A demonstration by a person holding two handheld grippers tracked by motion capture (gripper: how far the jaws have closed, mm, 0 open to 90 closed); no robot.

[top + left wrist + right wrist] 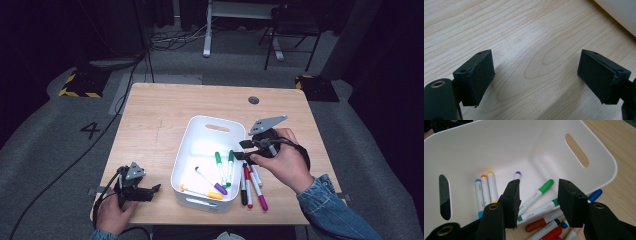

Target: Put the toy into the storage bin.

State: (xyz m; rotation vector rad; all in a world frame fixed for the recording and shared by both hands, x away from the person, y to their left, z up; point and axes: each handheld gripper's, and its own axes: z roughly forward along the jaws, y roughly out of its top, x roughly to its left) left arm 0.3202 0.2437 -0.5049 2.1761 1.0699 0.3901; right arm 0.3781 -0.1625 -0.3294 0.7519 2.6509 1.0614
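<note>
The whole thing is sitting on a light wooden table point(165, 112) with a small round grommet point(253, 100) near its far edge, parked on grey carpet in a pretty dark room. Black cables point(75, 155) are trailing across the floor, a yellow-and-black striped block point(80, 85) is lying off the far left corner, and a "4" point(90, 130) is marked on the carpet to the left. A white plastic bin point(192, 142) with handle slots is resting mid-table, holding green markers point(218, 162), a purple-capped one point(212, 182) and an orange-and-yellow one point(200, 192). More markers, red point(248, 187), black and magenta point(260, 192), are lying on the wood just beside the bin's right wall. The right gripper point(239, 150) is hovering at that right rim, jaws spread and pinching nothing; in the right gripper view the green markers point(536, 195) are showing between its jaws, with a blue-capped marker point(595, 195) outside the rim. The left gripper point(155, 189) is resting near the table's front left corner, well apart from the bin, and in the left gripper view its jaws are standing wide over bare wood grain point(534, 62).
</note>
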